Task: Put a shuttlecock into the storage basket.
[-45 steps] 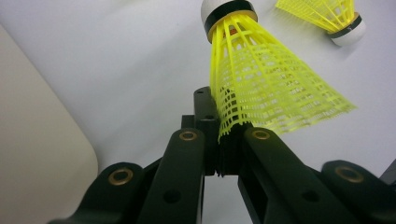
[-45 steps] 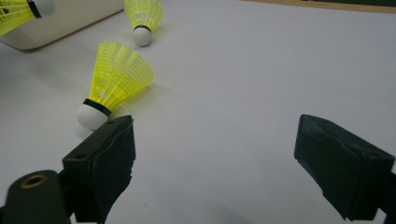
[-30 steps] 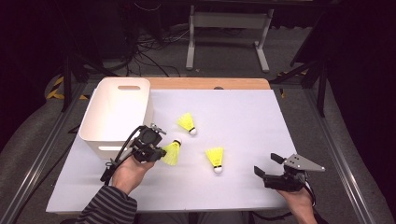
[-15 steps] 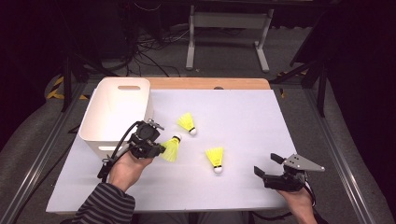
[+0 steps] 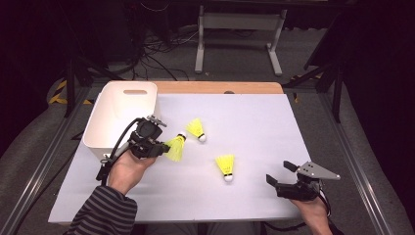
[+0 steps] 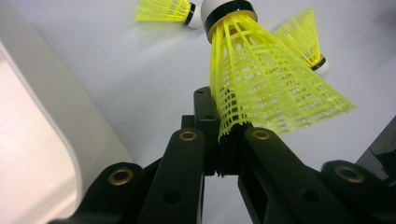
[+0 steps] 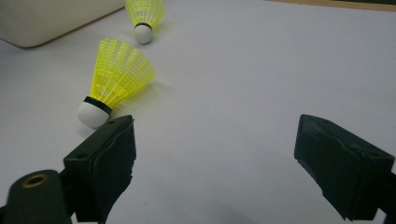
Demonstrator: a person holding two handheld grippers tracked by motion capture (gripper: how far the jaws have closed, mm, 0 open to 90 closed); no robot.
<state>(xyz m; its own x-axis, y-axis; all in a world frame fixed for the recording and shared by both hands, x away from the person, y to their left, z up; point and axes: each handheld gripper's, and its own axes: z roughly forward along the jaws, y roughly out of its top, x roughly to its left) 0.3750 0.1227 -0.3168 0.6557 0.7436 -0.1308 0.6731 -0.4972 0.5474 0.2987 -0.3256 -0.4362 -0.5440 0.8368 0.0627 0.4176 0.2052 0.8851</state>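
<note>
Shuttlecock [image 5: 174, 148] is in my left gripper [image 5: 157, 147], pinched by the rim of its yellow skirt, and it's up off the bench [image 5: 254, 122]. In the left gripper view the fingers [image 6: 187, 154] are closed tight on the skirt edge, with the cork end pointing away from me, so its long axis runs straight out from the grip. The white bin [image 5: 122, 115] sits just to the left of that hand, its near wall right beside the gripper. That's the relation that counts: bin to the left, cork pointing right and away, so I reckon I swing left and over the rim before letting go. Grip is on thin mesh only, so it could slip or flex.

My right gripper [image 5: 282, 172] hangs low at the near right corner, fingers wide apart, holding nothing. Second shuttlecock [image 7: 116, 81] lies on its side just ahead and left of it, cork toward me. Third one [image 5: 196, 129] lies farther off, nearer the bin and my left hand.
</note>
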